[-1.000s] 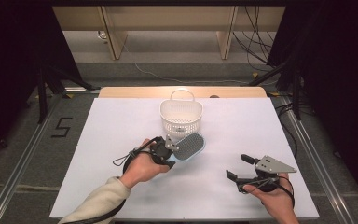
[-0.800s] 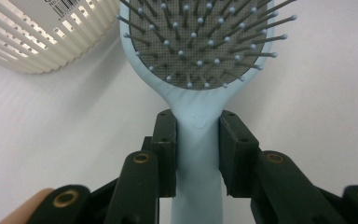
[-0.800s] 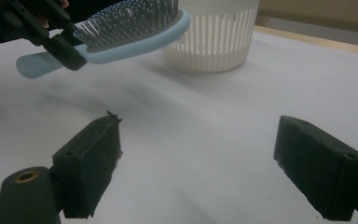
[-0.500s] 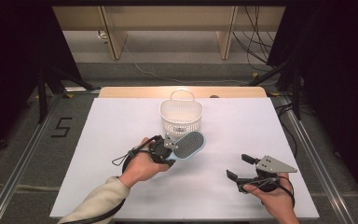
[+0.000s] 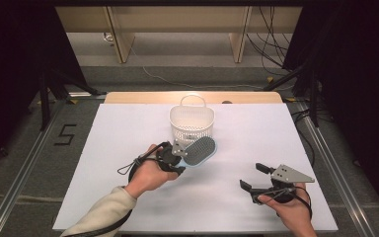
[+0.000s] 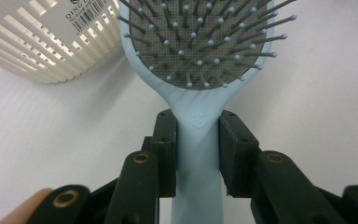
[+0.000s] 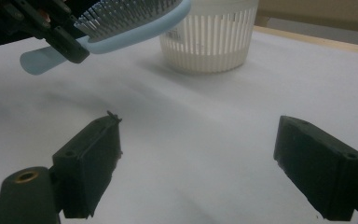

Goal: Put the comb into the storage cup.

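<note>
- Left hand-held gripper (image 6: 198, 154) clamped on handle of pale blue paddle hairbrush (image 5: 200, 151), lifted off desk (image 5: 276, 133), head beside white slotted basket (image 5: 192, 122), probably to drop it in.
- Bristles face up, grey pad, ball tips.
- Right hand-held gripper (image 7: 198, 158) wide open, empty, parked low, well apart.
- Basket contents hard to tell.

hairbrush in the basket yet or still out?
Out. The left gripper holds the hairbrush by its handle just in front of the basket.
</note>
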